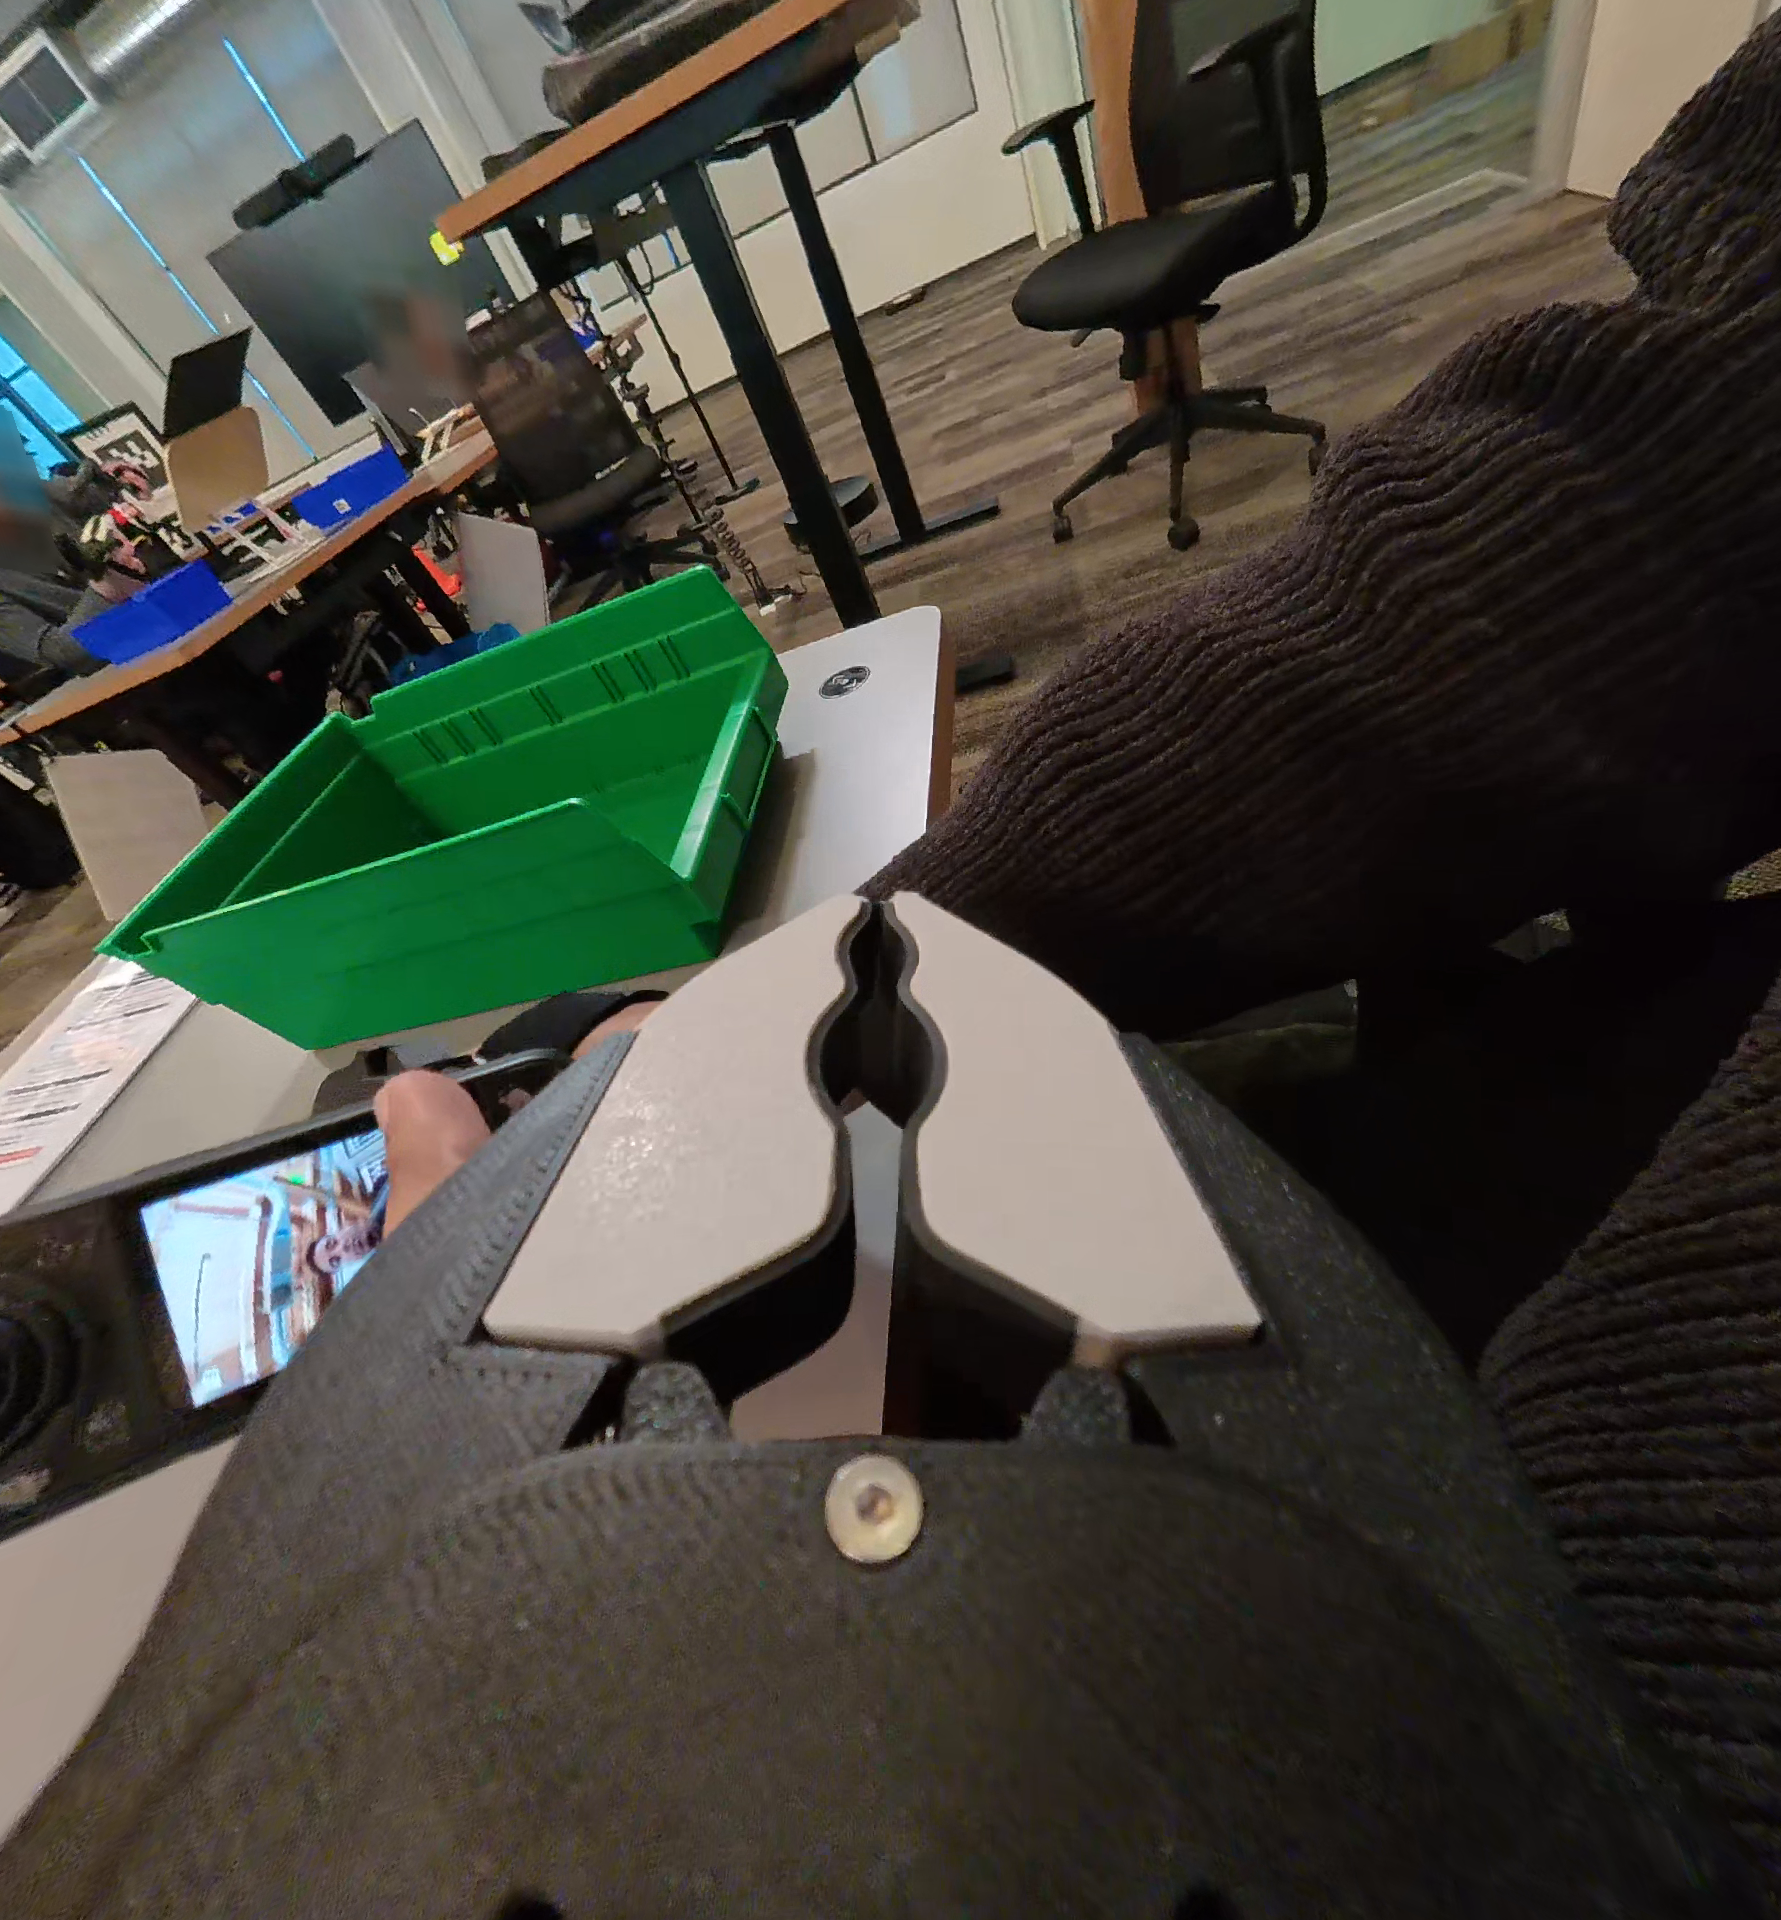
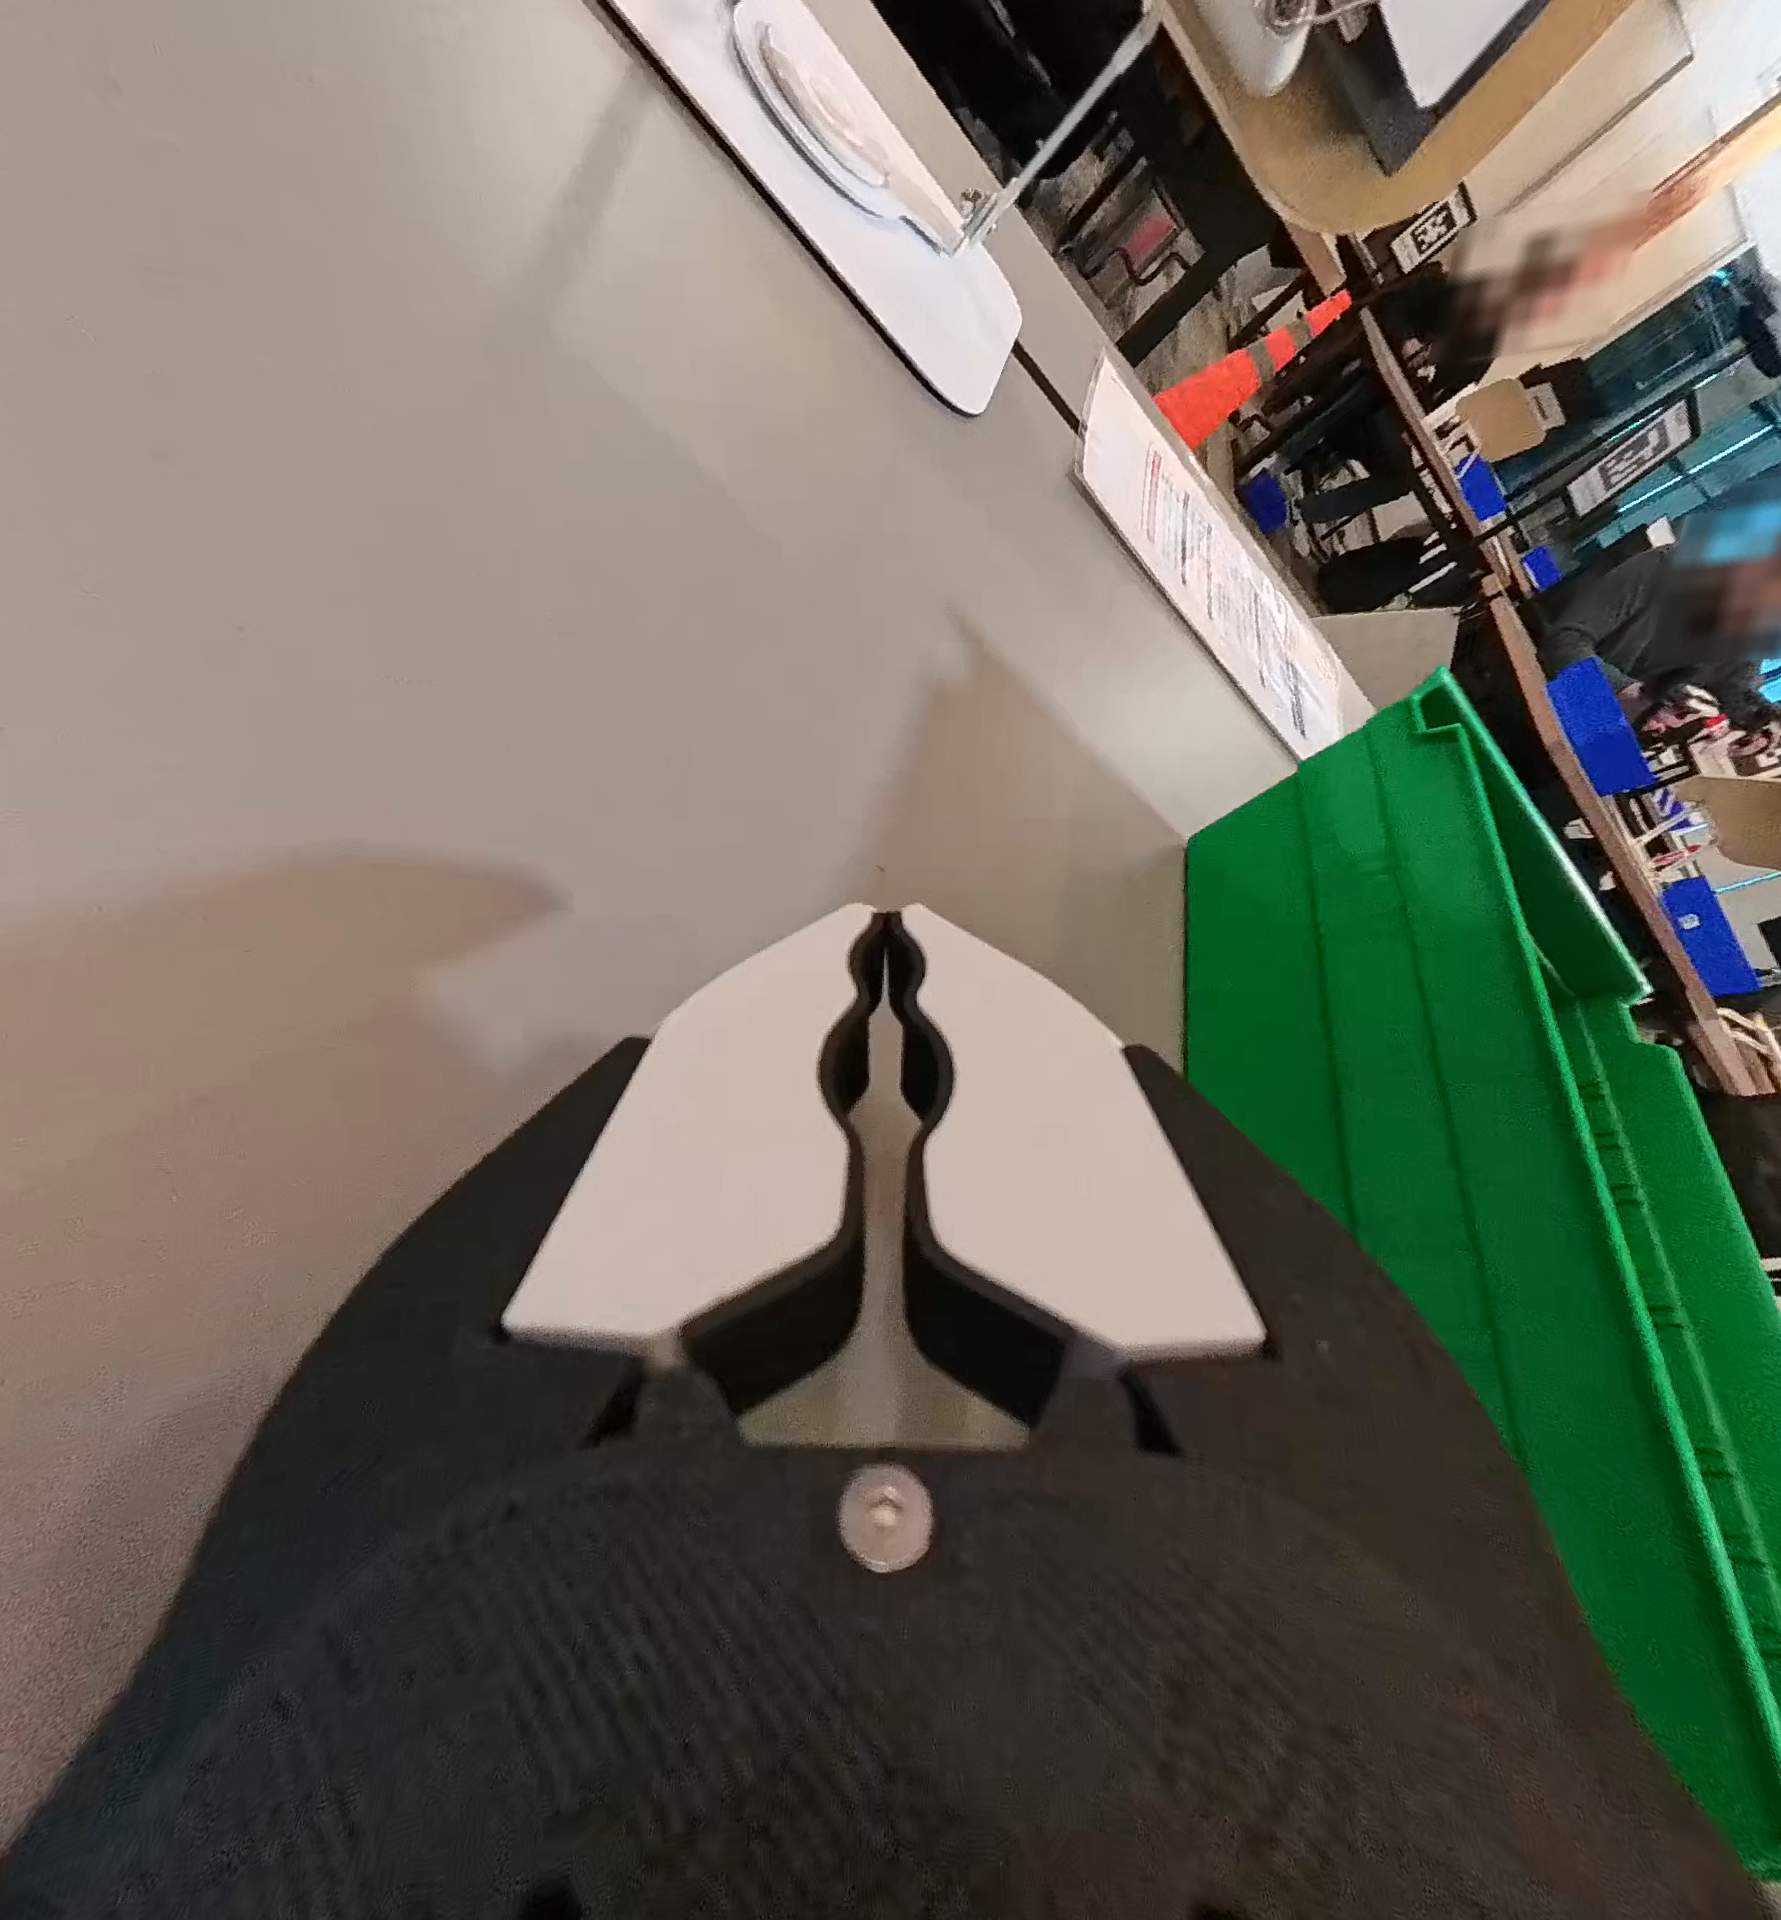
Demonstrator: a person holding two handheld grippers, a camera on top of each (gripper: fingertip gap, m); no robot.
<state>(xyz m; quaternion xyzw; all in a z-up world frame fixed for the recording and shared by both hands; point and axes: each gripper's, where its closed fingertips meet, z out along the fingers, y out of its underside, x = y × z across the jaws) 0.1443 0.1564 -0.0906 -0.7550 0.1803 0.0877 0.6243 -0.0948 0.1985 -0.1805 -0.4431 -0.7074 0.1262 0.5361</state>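
My left gripper (image 1: pixel 881 909) is shut and holds nothing; its grey fingers meet at the tips, above the near edge of a grey table (image 1: pixel 865 748). An empty green plastic bin (image 1: pixel 470 831) stands on the table just beyond and to the left of it. A dark knitted sleeve (image 1: pixel 1385 727) crosses close on its right. A camera with a lit screen (image 1: pixel 252 1268), held by a hand (image 1: pixel 429 1132), lies low at the left. My right gripper (image 2: pixel 886 914) is shut and empty over the bare grey table (image 2: pixel 346 520), with the green bin (image 2: pixel 1437 1143) close on its right.
A white mat with a clear stand (image 2: pixel 865 177) and a laminated sheet (image 2: pixel 1218 582) lie at the table's far edge. Beyond are desks with blue bins (image 1: pixel 153 608), an orange cone (image 2: pixel 1229 384), a black office chair (image 1: pixel 1177 270), a standing desk (image 1: pixel 678 135) and people. Across from one pair of fingers to the other is roughly 25 cm.
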